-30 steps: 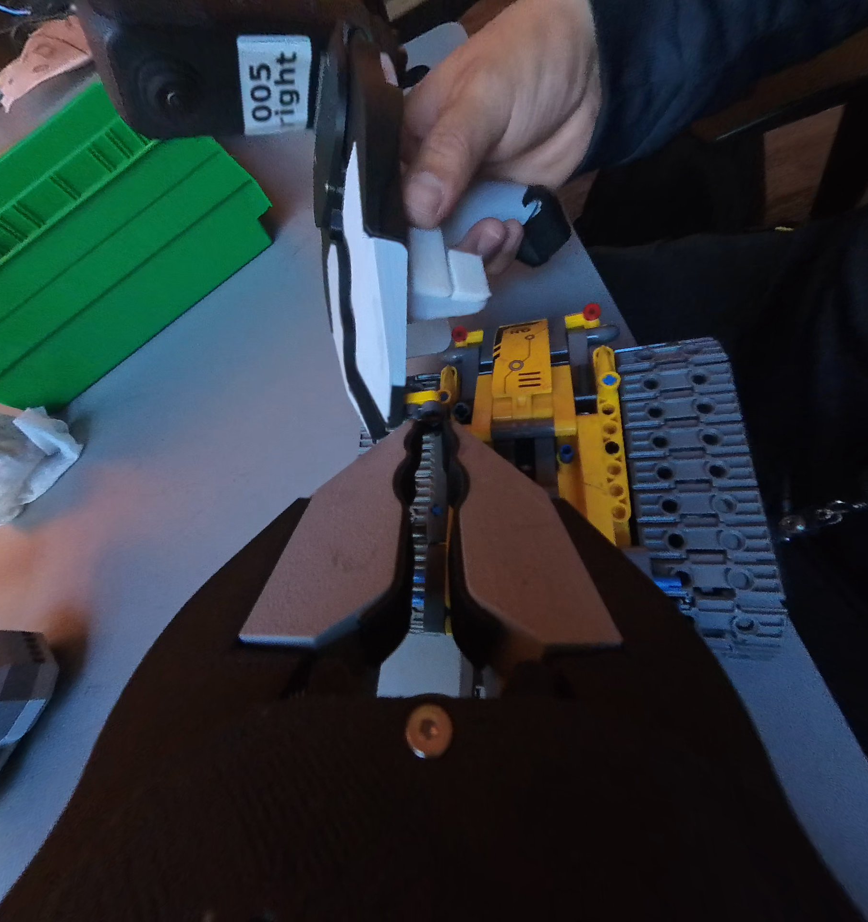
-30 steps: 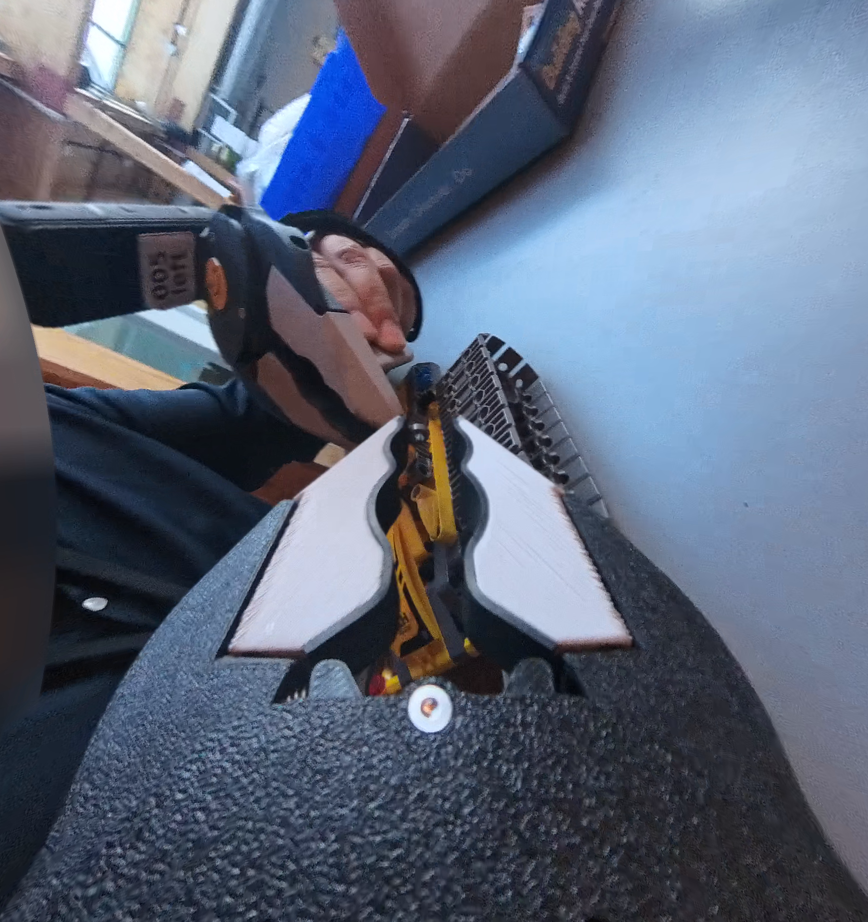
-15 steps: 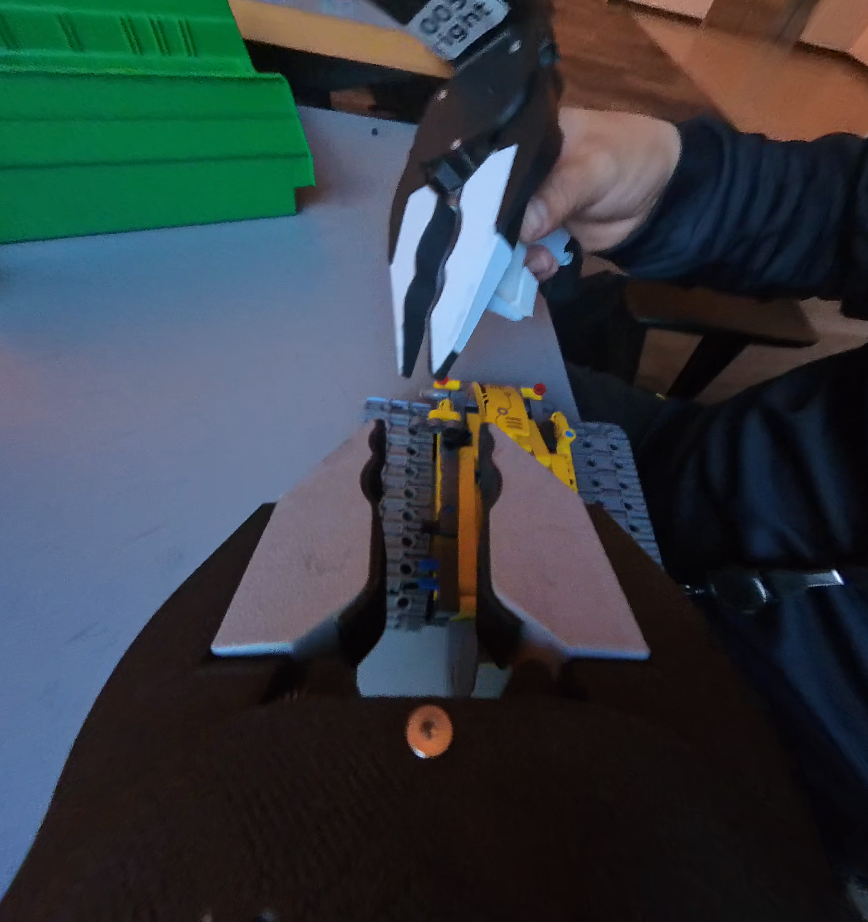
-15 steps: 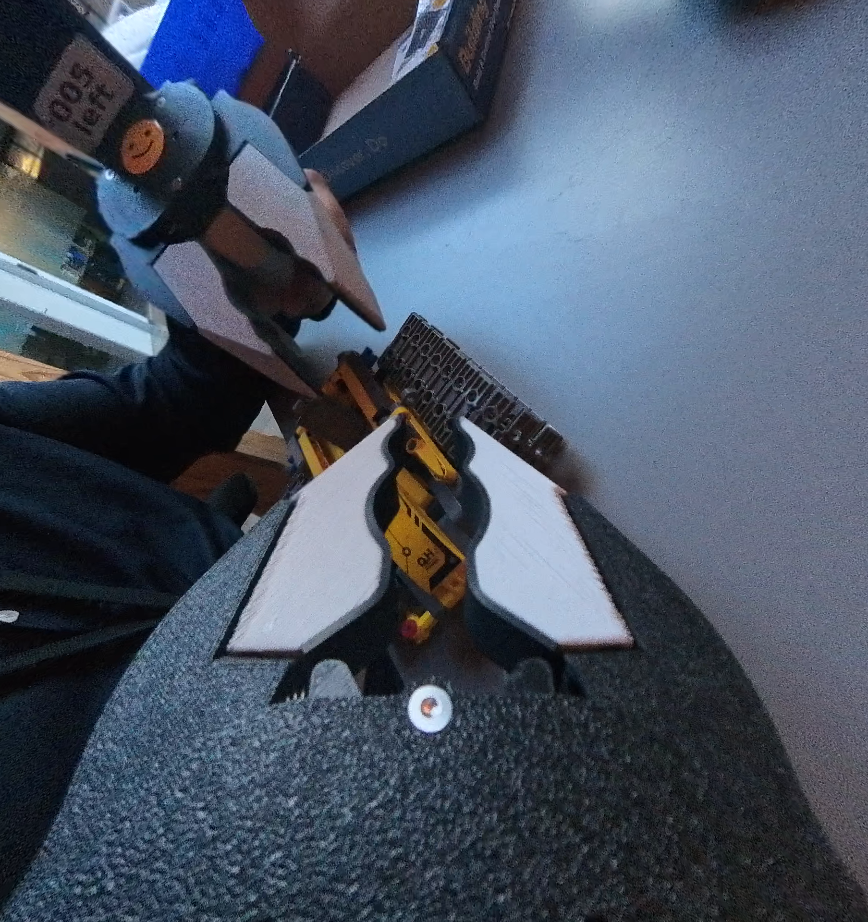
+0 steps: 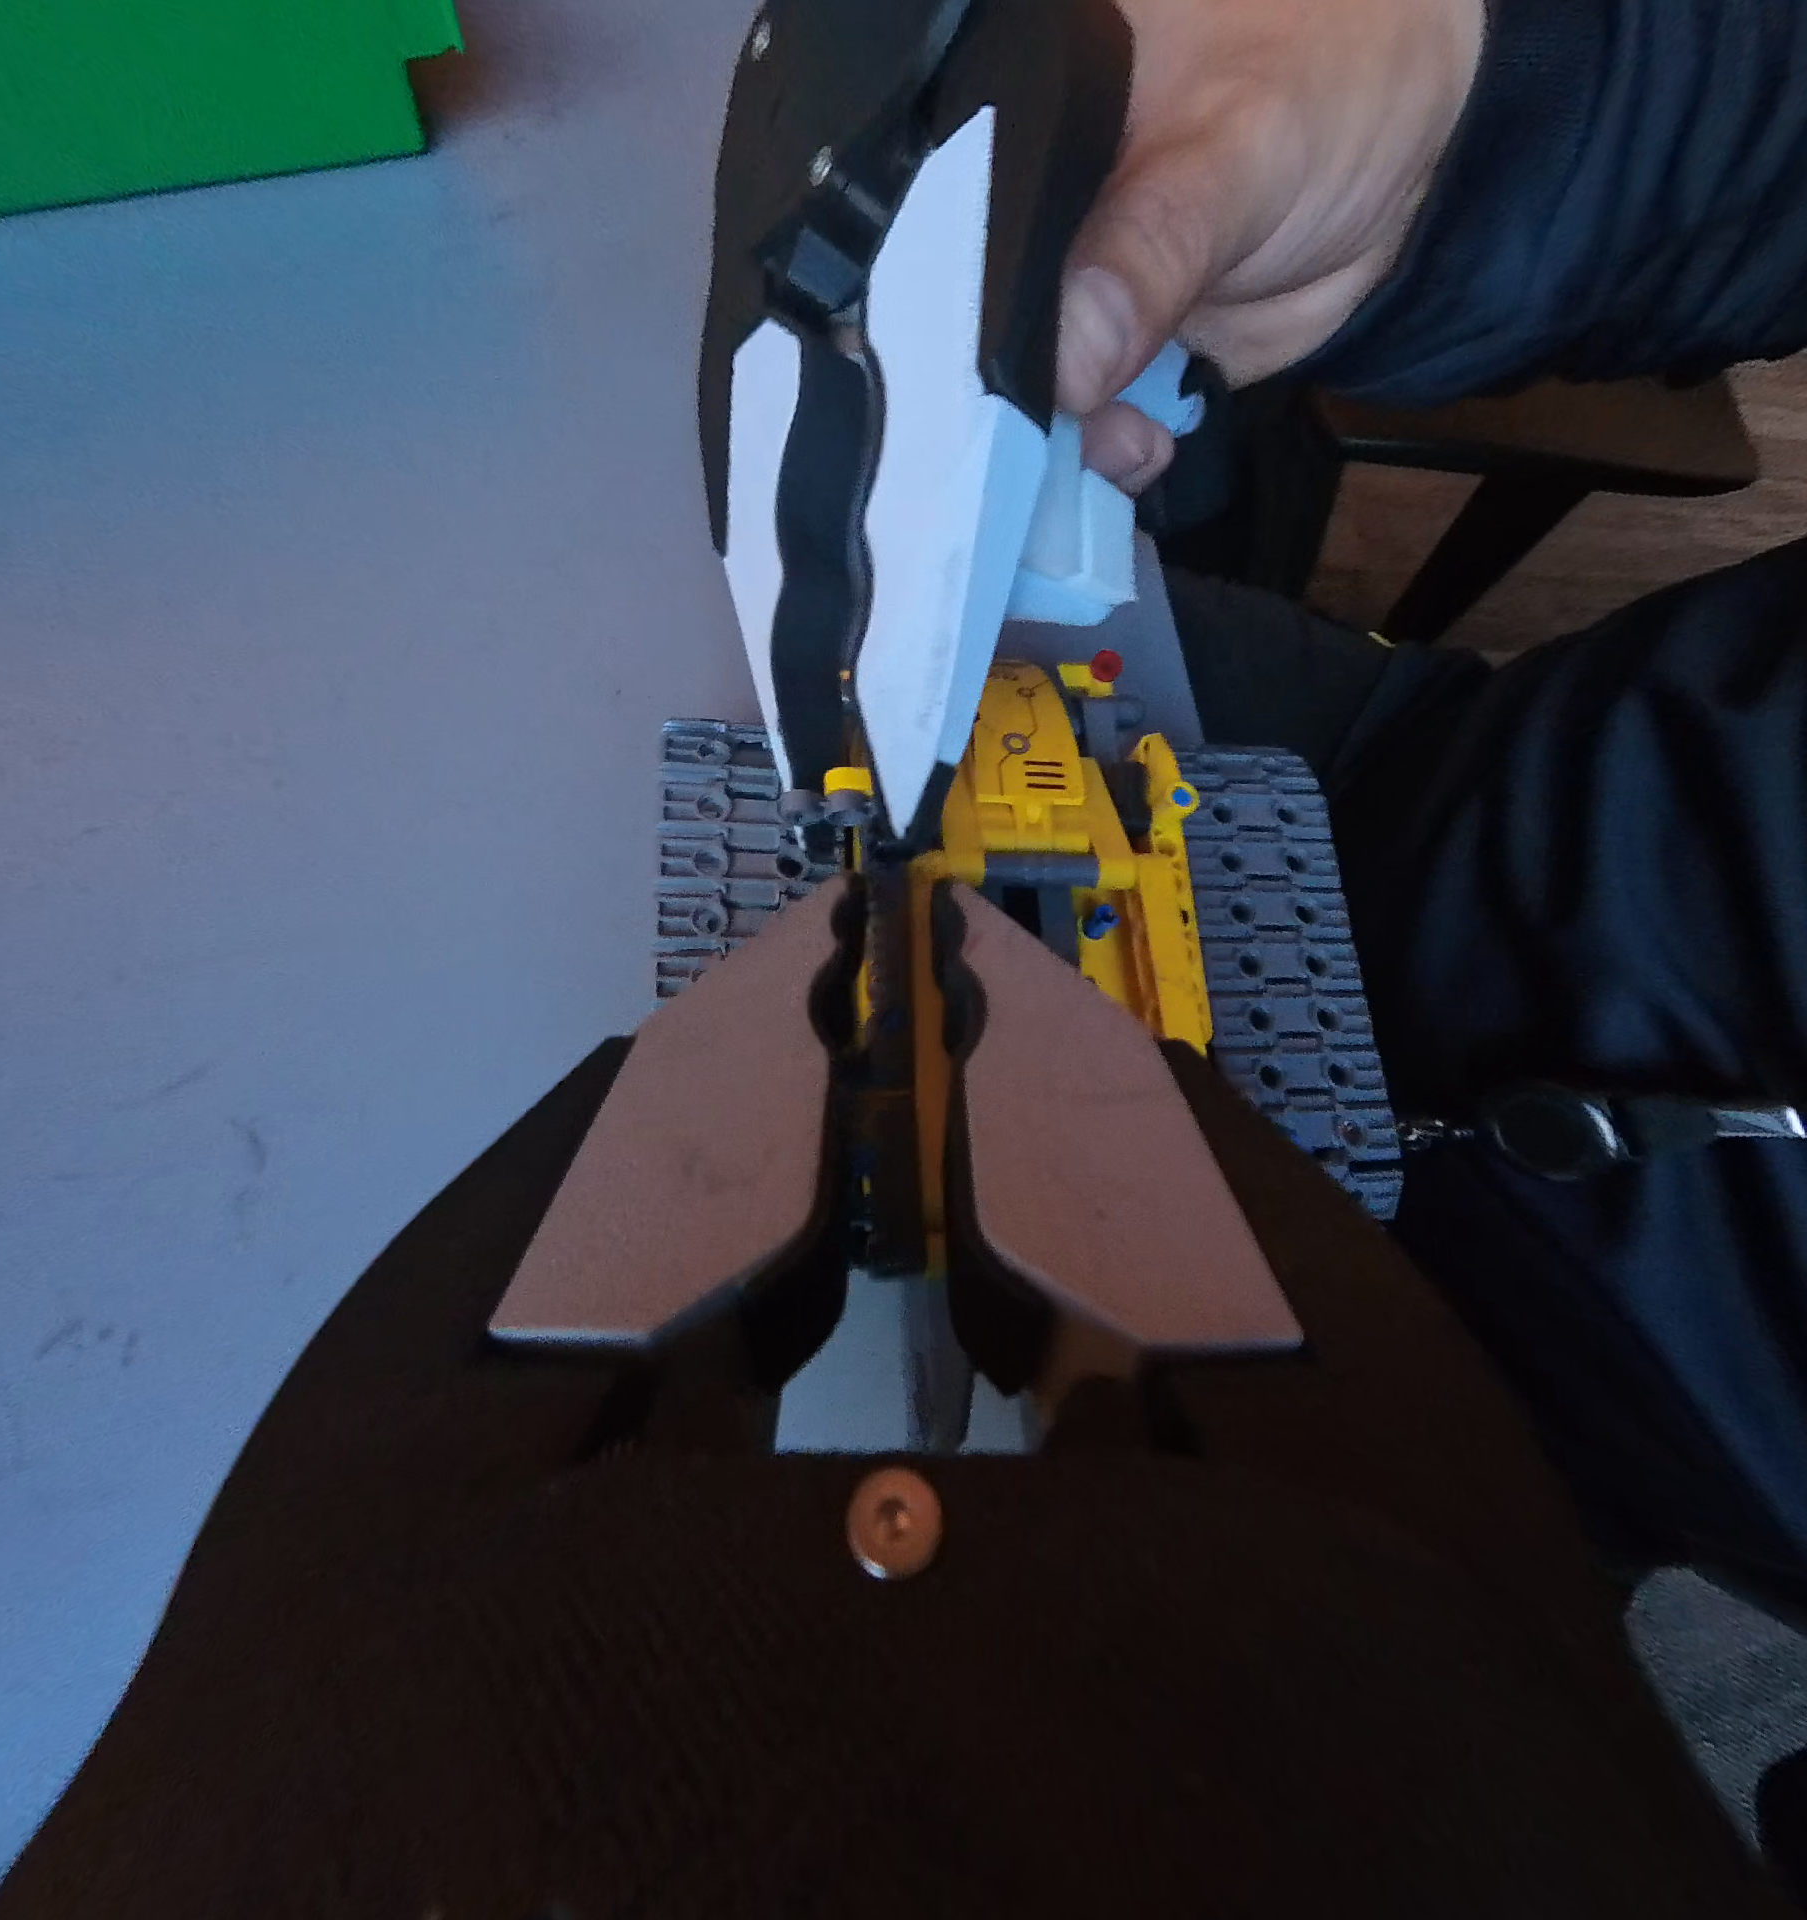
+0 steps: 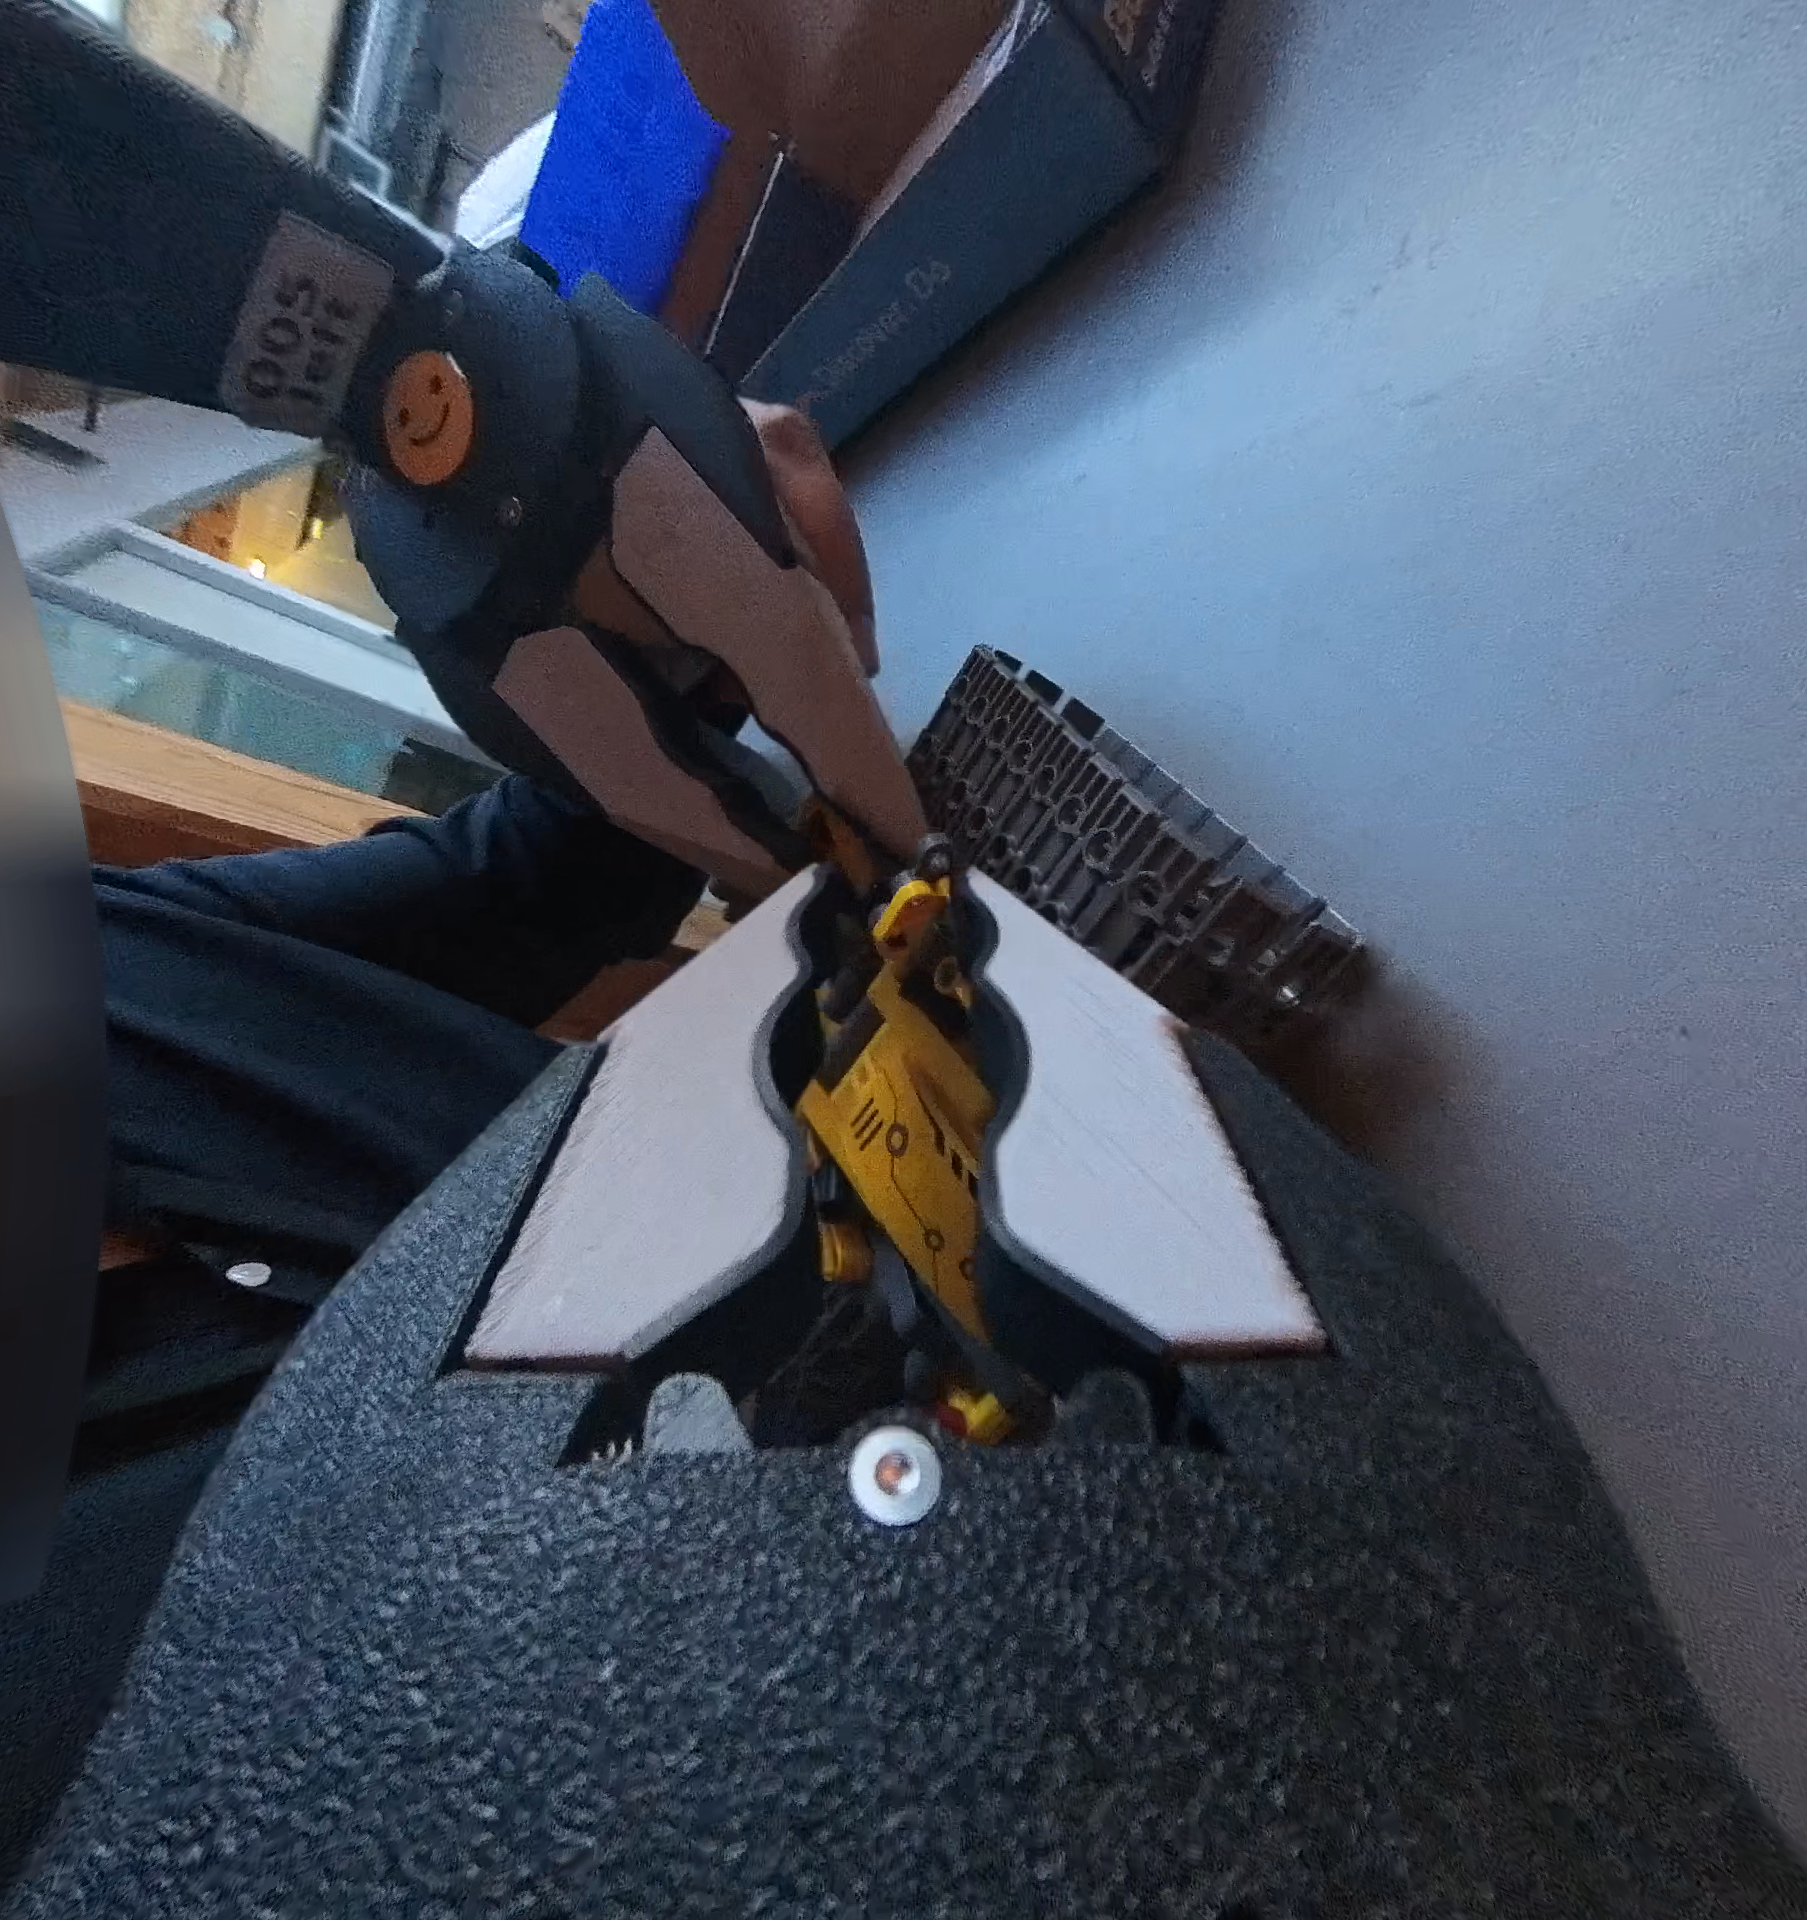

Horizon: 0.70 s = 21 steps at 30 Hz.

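A yellow and grey brick-built tracked vehicle [image 5: 1034,790] stands on the pale grey tabletop [image 5: 307,727], close to its near edge and beside the person's dark-sleeved body. The left hand-held gripper [image 5: 894,894], with copper-brown pads, is seen pressed in on a dark toothed bar and a yellow beam [image 5: 909,1039] along the middle of the vehicle. Half a second earlier its fingers were spread wider around the same spot, so the pinch has been renewed. The right hand-held gripper [image 5: 847,821], with white pads and held by a bare hand [image 5: 1273,177], was raised clear above the vehicle half a second ago. It has since been brought down, and its tips now stand at a small yellow and grey stud end on the vehicle's front. Only a narrow gap is left between its fingers; whether the stud is actually squeezed cannot be told. From the right wrist view the yellow body [image 6: 909,1143] is framed between those fingers, with one grey track [image 6: 1138,842] lying against the tabletop. A green plastic bin [image 5: 172,94] and a dark cardboard box [image 6: 940,239] are set well apart from the vehicle.
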Motion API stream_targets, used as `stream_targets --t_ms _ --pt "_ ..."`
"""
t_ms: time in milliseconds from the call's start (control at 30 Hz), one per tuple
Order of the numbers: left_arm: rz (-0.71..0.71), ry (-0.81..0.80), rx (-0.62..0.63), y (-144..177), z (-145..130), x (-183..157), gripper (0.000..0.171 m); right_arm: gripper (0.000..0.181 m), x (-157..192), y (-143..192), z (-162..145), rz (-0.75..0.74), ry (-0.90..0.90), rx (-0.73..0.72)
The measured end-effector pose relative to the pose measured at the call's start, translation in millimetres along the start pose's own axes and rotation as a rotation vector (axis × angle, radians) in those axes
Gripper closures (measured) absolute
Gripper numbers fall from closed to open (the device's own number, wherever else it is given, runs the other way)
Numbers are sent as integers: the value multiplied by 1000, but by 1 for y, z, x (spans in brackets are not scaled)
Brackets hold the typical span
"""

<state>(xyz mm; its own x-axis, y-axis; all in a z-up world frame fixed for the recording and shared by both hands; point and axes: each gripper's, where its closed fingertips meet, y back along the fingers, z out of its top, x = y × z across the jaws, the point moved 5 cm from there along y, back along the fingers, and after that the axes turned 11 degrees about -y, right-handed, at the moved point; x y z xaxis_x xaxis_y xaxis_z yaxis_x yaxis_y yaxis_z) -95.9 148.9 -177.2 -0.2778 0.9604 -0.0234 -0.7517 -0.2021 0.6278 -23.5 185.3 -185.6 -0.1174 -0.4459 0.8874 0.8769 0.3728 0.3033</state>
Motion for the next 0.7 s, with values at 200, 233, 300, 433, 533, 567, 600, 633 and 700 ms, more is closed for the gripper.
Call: stream_targets --t_ms 200,233,300,433,533,567,600,633,700 --pt "-45 -9 26 0 -6 -3 156 170 -2 -1 0 12 -29 13" --pt "-22 -32 55 3 -8 -1 154 169 -2 -2 0 8 -21 15" --pt "26 -74 61 10 -9 0 148 169 -2 -2 1 8 -15 19" --pt "-15 -47 92 8 -11 -3 157 169 -3 -2 1 31 -24 17" --pt "-30 -57 147 2 -13 -4 156 167 -2 -4 1 16 7 22" --pt "-31 -65 161 1 -12 -4 156 163 -1 -5 1 16 19 25" --pt "-29 -70 174 0 -11 -4 156 159 0 -6 1 19 28 26" --pt "-22 -85 188 -1 -10 -4 156 158 1 -6 1 16 36 24" --pt "-2 -124 197 -3 -8 -6 156 168 -1 -6 1 -16 70 22"
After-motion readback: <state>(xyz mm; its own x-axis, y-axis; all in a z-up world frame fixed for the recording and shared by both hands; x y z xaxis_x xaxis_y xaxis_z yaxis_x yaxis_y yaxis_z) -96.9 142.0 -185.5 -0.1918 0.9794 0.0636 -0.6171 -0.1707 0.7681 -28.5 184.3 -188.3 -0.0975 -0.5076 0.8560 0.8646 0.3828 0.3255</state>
